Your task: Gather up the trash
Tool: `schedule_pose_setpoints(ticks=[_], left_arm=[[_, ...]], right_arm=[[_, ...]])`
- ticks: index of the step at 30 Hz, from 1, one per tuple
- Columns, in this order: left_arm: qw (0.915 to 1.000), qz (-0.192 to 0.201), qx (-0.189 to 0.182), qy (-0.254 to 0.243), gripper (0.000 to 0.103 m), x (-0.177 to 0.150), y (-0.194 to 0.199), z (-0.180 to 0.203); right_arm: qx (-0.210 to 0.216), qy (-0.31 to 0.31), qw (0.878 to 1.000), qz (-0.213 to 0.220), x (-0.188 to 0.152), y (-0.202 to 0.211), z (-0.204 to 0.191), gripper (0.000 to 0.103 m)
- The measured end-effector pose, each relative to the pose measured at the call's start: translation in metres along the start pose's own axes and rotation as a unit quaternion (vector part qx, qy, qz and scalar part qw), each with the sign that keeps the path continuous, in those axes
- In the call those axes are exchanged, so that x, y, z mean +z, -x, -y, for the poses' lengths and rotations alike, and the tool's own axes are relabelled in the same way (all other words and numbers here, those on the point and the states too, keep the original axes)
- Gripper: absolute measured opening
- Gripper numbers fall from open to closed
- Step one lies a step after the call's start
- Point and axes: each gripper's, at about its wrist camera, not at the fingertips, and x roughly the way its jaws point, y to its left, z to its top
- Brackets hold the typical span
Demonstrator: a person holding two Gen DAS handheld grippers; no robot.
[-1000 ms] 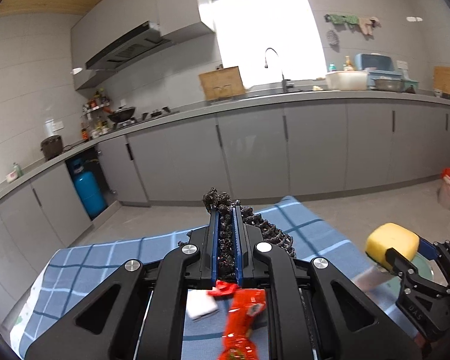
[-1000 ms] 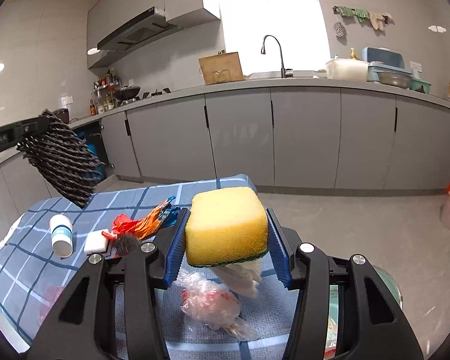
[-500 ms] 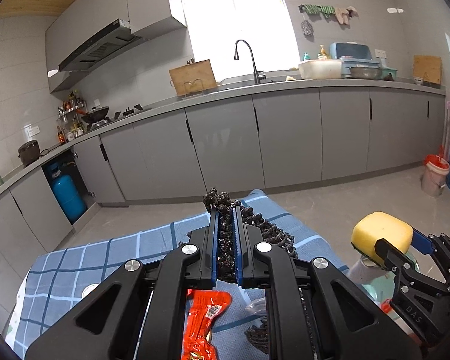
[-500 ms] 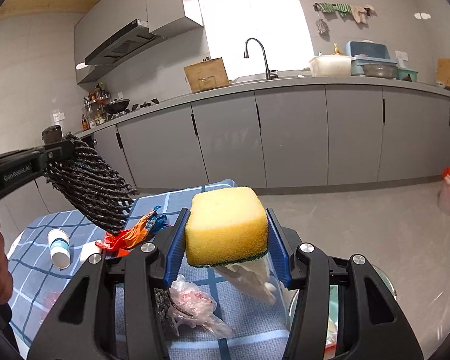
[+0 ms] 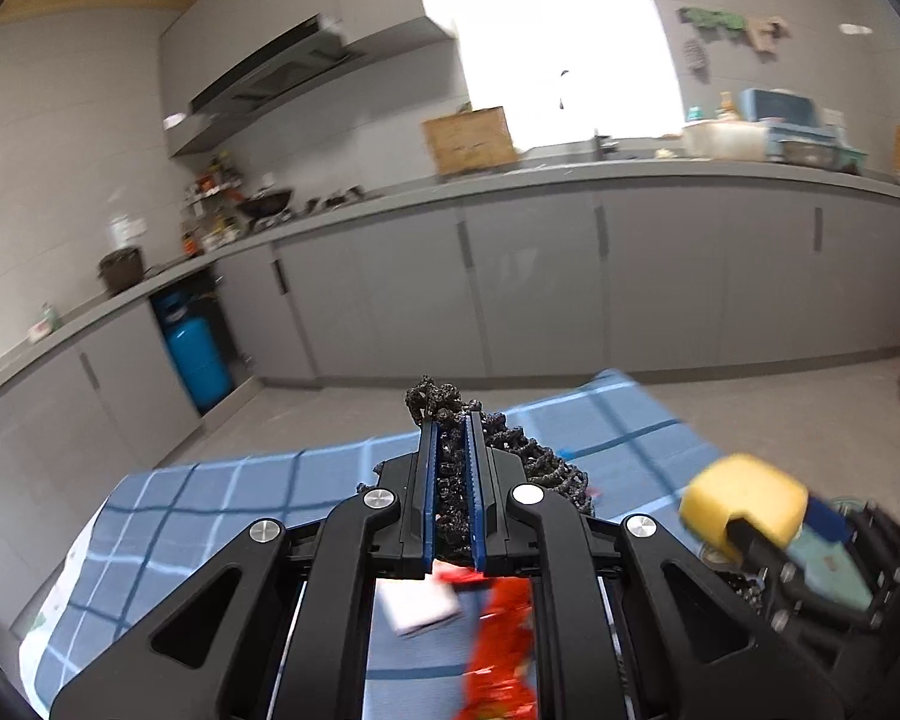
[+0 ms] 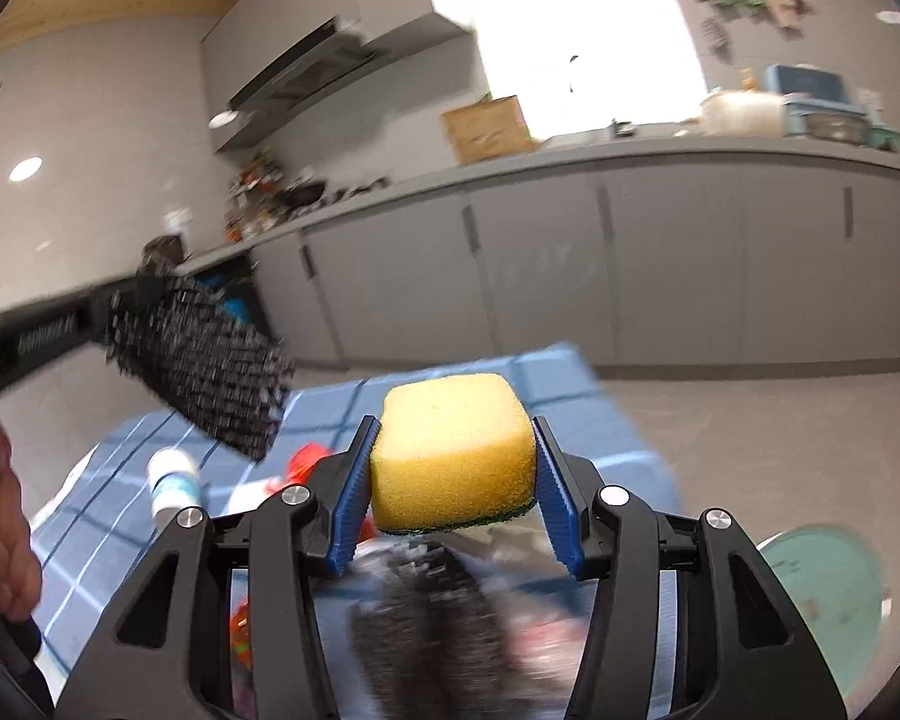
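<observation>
- Left gripper [image 5: 450, 480] clamped on black mesh scrubber [image 5: 444, 402], above blue checked cloth [image 5: 210, 498].
- Right gripper [image 6: 453, 474] pinches yellow sponge [image 6: 453, 450].
- Right view only: white bottle [image 6: 174, 480], teal bin [image 6: 822, 576] near right.
- Left view only: red wrapper [image 5: 504, 648].

blown-out window [image 5: 561, 42] backlight, motion blur (fisheye-bent edges).

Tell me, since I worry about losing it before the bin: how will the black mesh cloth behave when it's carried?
Probably floppy: the black mesh cloth hangs limp from the left gripper, pinched at one edge. Its open weave suggests it is light and could swing. The rough knit likely resists slipping out.
</observation>
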Motion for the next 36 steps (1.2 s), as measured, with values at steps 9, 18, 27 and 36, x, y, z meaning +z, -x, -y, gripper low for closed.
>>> schedule_pose_setpoints(ticks=[9,18,27,36], left_arm=[[0.9989,-0.031,0.026,0.024,0.010,-0.022,-0.019,-0.050],[0.9972,-0.070,-0.020,0.020,0.010,-0.051,-0.026,-0.039],[0.9950,-0.090,-0.039,0.019,0.010,-0.069,-0.033,-0.024],[0.9960,-0.080,-0.029,0.029,0.010,-0.060,-0.032,-0.038]], right_arm=[[0.105,0.092,0.986,-0.089,-0.043,-0.030,-0.077,0.070],[-0.019,0.040,0.996,-0.072,-0.006,-0.008,-0.029,0.066],[-0.006,0.024,0.967,-0.252,-0.029,-0.092,-0.010,0.028],[0.042,0.039,0.996,-0.071,0.029,-0.011,-0.046,0.008]])
